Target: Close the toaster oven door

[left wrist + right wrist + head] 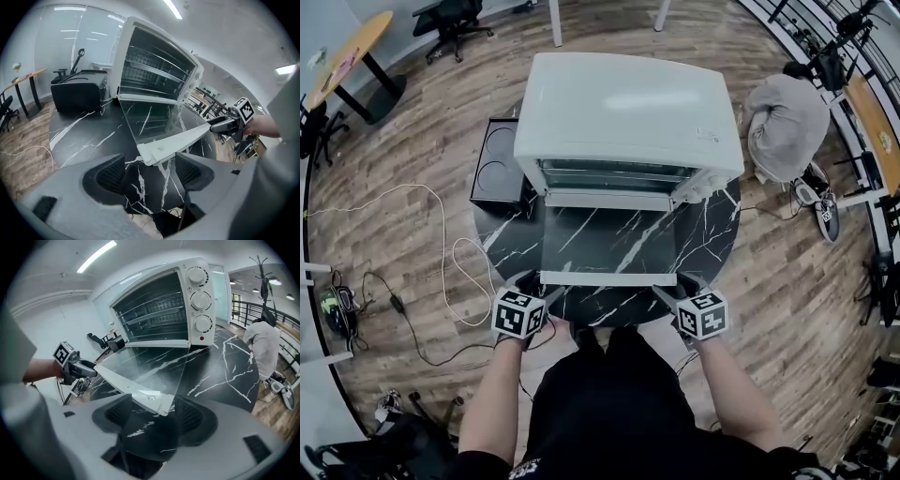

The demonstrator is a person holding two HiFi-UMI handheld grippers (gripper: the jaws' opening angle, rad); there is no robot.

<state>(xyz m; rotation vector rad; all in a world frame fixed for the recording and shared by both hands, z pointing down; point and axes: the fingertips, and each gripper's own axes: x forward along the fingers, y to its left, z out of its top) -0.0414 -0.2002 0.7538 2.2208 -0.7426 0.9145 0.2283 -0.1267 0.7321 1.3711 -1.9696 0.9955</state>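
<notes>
Obs., head view: oven sits on the black marbled table, straight ahead of both your grippers. Its door is fully down, lying about level and reaching out toward you. The white handle runs along the door's near edge, between your two grippers.

Left gripper: at the handle's left end, pointing steeply down.
- Left gripper view: left gripper has its jaws spread wide.
- The tip of the handle sits in the gap just above the pads.
- Neither pad presses on it; nothing is gripped.

Right gripper: at the handle's right end, tilted down much the same.
- Right gripper view: right gripper also has its jaws spread wide.
- The door's right front corner lies between the jaws, clear of both pads.
- The three knobs stand up and to the right of that corner.

Each gripper shows in the other's view, across the handle: right one, left one.

Surroundings: a black box stands beyond your left gripper, touching or just beside the oven's left wall. A person crouches on the floor well past your right gripper.
</notes>
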